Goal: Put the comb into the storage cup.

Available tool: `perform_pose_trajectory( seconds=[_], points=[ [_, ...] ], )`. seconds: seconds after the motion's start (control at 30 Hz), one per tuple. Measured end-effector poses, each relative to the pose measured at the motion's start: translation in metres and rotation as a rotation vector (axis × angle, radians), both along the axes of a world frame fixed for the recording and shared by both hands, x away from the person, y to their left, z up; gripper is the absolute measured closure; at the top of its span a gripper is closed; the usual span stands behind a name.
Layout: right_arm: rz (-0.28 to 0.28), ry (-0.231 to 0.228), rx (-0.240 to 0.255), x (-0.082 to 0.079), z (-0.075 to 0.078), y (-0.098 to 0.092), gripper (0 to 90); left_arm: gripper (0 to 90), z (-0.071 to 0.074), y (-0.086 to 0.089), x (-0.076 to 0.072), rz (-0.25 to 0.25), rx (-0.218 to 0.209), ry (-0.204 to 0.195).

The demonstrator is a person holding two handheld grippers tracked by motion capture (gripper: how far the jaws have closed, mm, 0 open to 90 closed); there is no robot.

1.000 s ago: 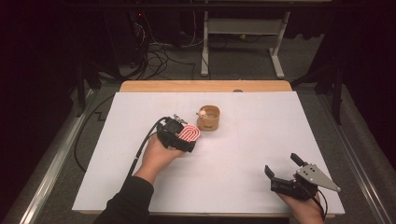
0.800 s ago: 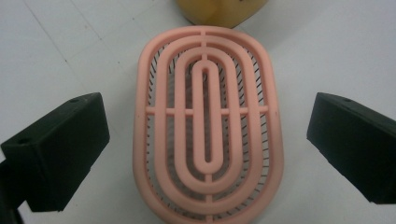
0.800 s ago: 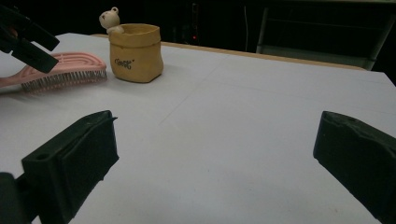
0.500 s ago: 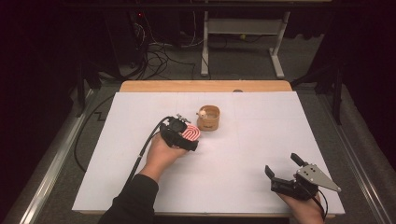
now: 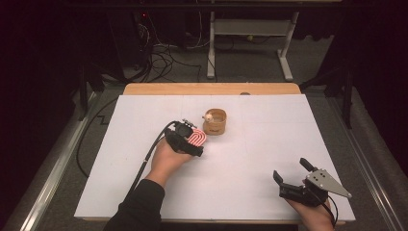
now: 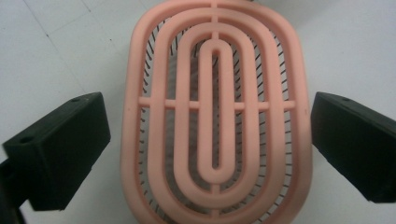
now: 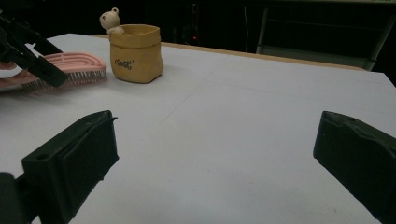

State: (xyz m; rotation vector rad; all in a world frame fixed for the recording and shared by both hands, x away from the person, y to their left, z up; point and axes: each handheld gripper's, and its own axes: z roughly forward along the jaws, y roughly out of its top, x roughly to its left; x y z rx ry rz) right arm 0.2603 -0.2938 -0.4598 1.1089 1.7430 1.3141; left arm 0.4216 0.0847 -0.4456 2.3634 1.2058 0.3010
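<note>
high view: left gripper (image 5: pixel 196 139) over pink brush (image 5: pixel 197 138), just left of yellow pot (image 5: pixel 215 122) on bench (image 5: pixel 269 144) | left gripper view: jaws apart, either side of brush, not touching | right gripper view: right gripper (image 7: pixel 215 154) wide open, well apart from pot

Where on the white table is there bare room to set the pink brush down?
Bare white table lies between the small yellow bear pot and the right gripper, and along the left edge. It is crowded where the left gripper brackets the pink oval brush beside the pot.
</note>
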Motion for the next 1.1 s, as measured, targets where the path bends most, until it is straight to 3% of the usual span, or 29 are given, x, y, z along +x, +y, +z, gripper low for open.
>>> perform_pose_trajectory(
  seconds=[0.1,0.23,0.33,0.77,1.1],
  points=[
    [0.000,0.001,0.000,0.0001,-0.0001,-0.0002,0.4,2.6,-0.0001,-0.0005,-0.0001,0.003,0.001,-0.001],
    [-0.002,0.000,0.002,0.0001,0.0000,-0.0004,0.4,14.0,-0.0013,-0.0018,-0.0009,-0.008,0.003,0.001],
    [-0.003,0.001,0.002,0.0000,0.0000,-0.0005,0.4,16.9,-0.0021,-0.0025,-0.0010,-0.010,0.010,0.003],
    [-0.004,0.004,0.007,0.0003,-0.0004,-0.0008,0.4,17.8,-0.0007,-0.0021,-0.0018,-0.015,0.022,0.001],
    [-0.005,0.006,0.010,0.0004,-0.0008,-0.0014,0.4,18.1,0.0000,-0.0017,-0.0050,-0.023,0.004,-0.041]
  ],
)
